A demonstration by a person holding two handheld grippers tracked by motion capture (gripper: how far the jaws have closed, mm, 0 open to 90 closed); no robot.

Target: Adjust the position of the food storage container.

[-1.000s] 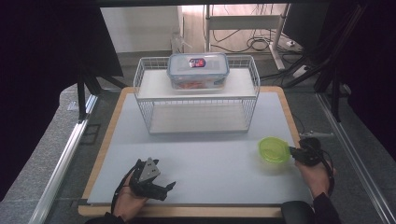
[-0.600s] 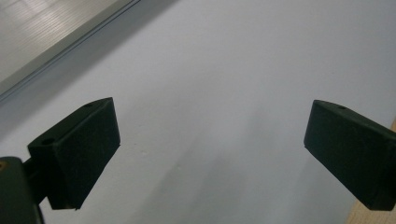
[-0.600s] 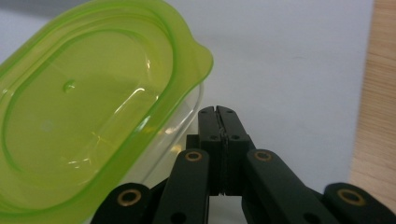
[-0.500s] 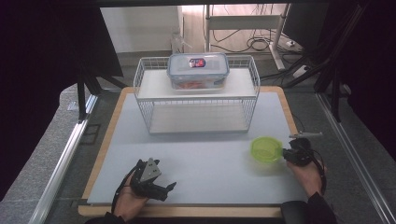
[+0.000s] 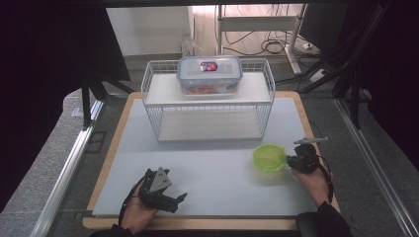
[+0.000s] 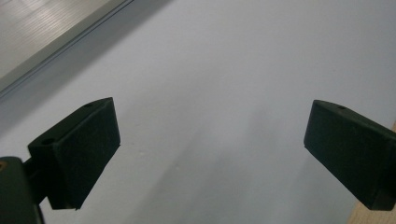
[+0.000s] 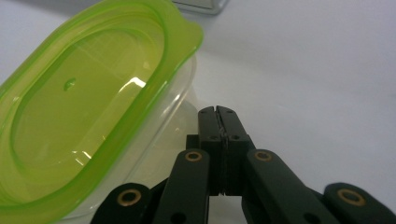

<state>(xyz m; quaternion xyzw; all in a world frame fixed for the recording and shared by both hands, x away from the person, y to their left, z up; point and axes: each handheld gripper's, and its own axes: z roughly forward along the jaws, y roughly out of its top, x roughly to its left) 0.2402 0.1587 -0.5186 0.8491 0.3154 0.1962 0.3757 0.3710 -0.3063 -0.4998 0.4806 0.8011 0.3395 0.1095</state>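
A small clear tub with a lime-green lid [image 5: 269,157] [image 7: 88,107] stands on the pale grey mat at the right. My right gripper [image 5: 289,161] [image 7: 217,112] lies low on the mat just right of the tub, its jaws shut together with nothing between them. The tips sit against or very near the tub's side wall. My left gripper [image 5: 179,198] [image 6: 210,140] rests at the near left of the mat. It is open, and bare mat shows between its pads [image 6: 84,149].
A white wire rack [image 5: 207,106] stands at the back middle, with a clear lidded food box [image 5: 209,74] on its top shelf. The grey mat [image 5: 212,168] lies on a wood-edged board [image 5: 111,148]. Cables and table legs are beyond the far edge.
My right gripper and the green-lidded tub have both shifted left across the mat. The left gripper has stayed where it was.
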